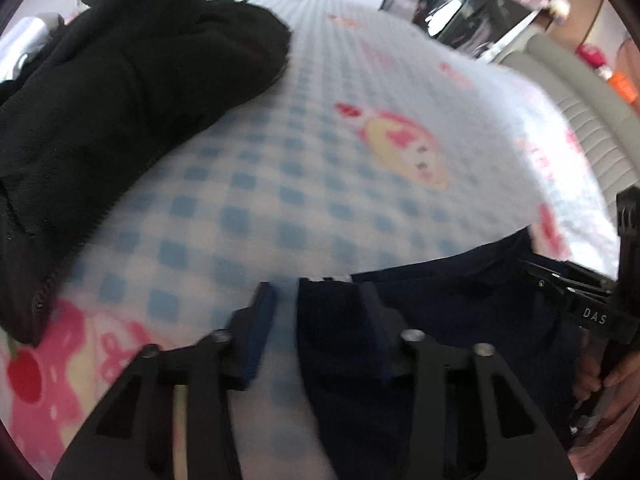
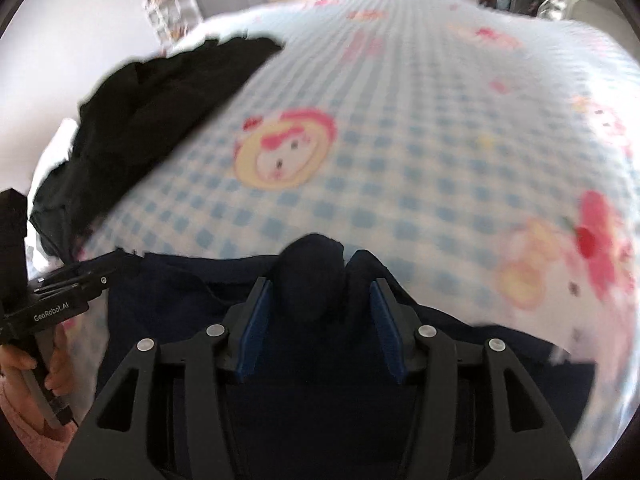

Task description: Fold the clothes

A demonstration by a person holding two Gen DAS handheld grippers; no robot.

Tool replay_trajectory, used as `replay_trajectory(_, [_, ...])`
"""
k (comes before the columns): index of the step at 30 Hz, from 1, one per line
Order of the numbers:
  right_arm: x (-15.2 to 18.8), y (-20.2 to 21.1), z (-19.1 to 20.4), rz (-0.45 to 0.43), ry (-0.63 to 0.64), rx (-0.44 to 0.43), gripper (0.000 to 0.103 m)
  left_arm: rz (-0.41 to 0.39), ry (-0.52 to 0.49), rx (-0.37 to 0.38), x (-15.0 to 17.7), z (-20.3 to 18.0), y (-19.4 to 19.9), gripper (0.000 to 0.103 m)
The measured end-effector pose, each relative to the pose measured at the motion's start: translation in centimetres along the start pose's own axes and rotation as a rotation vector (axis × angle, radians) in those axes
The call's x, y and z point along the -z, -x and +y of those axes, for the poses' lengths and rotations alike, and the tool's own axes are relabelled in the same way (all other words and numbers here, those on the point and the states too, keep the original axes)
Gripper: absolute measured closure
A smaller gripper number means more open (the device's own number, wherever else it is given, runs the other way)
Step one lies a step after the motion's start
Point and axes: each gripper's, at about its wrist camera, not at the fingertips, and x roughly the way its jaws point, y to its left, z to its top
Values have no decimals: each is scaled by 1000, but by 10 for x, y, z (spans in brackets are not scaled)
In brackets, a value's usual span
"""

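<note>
A navy garment (image 1: 460,304) lies at the near edge of the bed, with its top edge bunched up. My left gripper (image 1: 320,312) stands open over the garment's left edge. Navy cloth lies against its right finger (image 1: 372,320), and bare sheet shows in the gap. My right gripper (image 2: 318,312) is open too, with a lump of the navy garment (image 2: 312,276) rising between its blue pads (image 2: 256,320) and not pinched by them. Each gripper shows in the other's view: the right gripper (image 1: 536,276) and the left gripper (image 2: 108,268).
A black garment (image 1: 120,100) lies heaped on the left of the bed, seen also in the right wrist view (image 2: 140,112). The blue-checked cartoon sheet (image 1: 320,160) covers the bed. A hand (image 2: 56,364) holds the left gripper's handle. Furniture and clutter (image 1: 480,12) stand beyond the far edge.
</note>
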Motion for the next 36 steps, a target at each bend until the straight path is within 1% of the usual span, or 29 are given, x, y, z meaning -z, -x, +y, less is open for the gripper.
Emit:
replay_trajectory(1, [-1, -4, -1, 12, 3, 1, 56, -3, -6, 4, 1, 0, 1, 82])
replay_trajectory(2, [-1, -8, -1, 24, 5, 2, 69, -5, -13, 9, 1, 0, 2, 86])
replay_trajectory(3, [-2, -10, -3, 24, 3, -4, 78, -15, -9, 15, 1, 2, 5, 89])
replay_trajectory(4, [-3, -5, -5, 4, -9, -21, 87, -33, 2, 25, 1, 5, 9, 92])
replay_trajectory(5, [-4, 0, -8, -22, -28, -43, 91, -52, 12, 32, 0, 8, 13, 92])
replay_trajectory(6, [-4, 6, -12, -53, -53, -66, 91, -72, 20, 36, 0, 10, 17, 93])
replay_trajectory(8, [-6, 11, -15, -86, -76, -83, 94, -109, 33, 42, -2, 13, 24, 94])
replay_trajectory(10, [-8, 16, -18, -119, -99, -100, 96, -131, 35, 28, -6, 13, 26, 94])
replay_trajectory(13, [-10, 13, -23, -133, -150, -131, 97, -130, 32, -27, -12, 17, 19, 98])
replay_trajectory(15, [-13, 1, -30, -123, -196, -133, 97, -90, 64, -28, -13, 27, 6, 98])
replay_trajectory(16, [-14, -6, -34, -114, -221, -131, 97, -72, 90, -12, -12, 32, 2, 98])
replay_trajectory(18, [-14, -18, -40, -80, -260, -131, 96, -57, 139, 44, -10, 40, 2, 97])
replay_trajectory(19, [-13, -24, -43, -58, -276, -132, 95, -59, 147, 72, -7, 42, 6, 94])
replay_trajectory(20, [-12, -26, -44, -47, -289, -134, 88, -62, 155, 100, -5, 43, 9, 91])
replay_trajectory(21, [-10, -22, -45, -58, -295, -137, 81, -65, 165, 127, -2, 45, 13, 80])
replay_trajectory(22, [-9, -18, -45, -68, -298, -138, 71, -63, 173, 155, 1, 45, 14, 65])
replay_trajectory(23, [-8, -13, -44, -80, -298, -134, 68, -58, 189, 192, 4, 47, 14, 59])
replay_trajectory(24, [-8, -9, -43, -88, -292, -132, 68, -53, 211, 233, 6, 49, 12, 57])
replay_trajectory(26, [-7, -3, -39, -85, -263, -137, 64, -46, 253, 311, 10, 52, 9, 57])
replay_trajectory(29, [-6, -10, -32, -36, -213, -164, 64, -52, 310, 408, 13, 54, 7, 56])
replay_trajectory(31, [-6, -17, -26, 0, -178, -159, 64, -64, 330, 459, 14, 52, 9, 51])
replay_trajectory(32, [-6, -18, -24, -2, -163, -156, 65, -67, 329, 465, 15, 50, 10, 48])
replay_trajectory(33, [-7, -18, -21, -6, -149, -154, 66, -62, 319, 429, 14, 47, 9, 48])
replay_trajectory(34, [-8, -19, -20, -5, -140, -153, 74, -33, 282, 349, 13, 40, 3, 55])
replay_trajectory(35, [-9, -19, -18, -4, -131, -151, 95, 8, 229, 252, 12, 30, -6, 91])
replay_trajectory(36, [-10, -21, -16, 0, -122, -144, 96, 28, 194, 194, 11, 22, -10, 99])
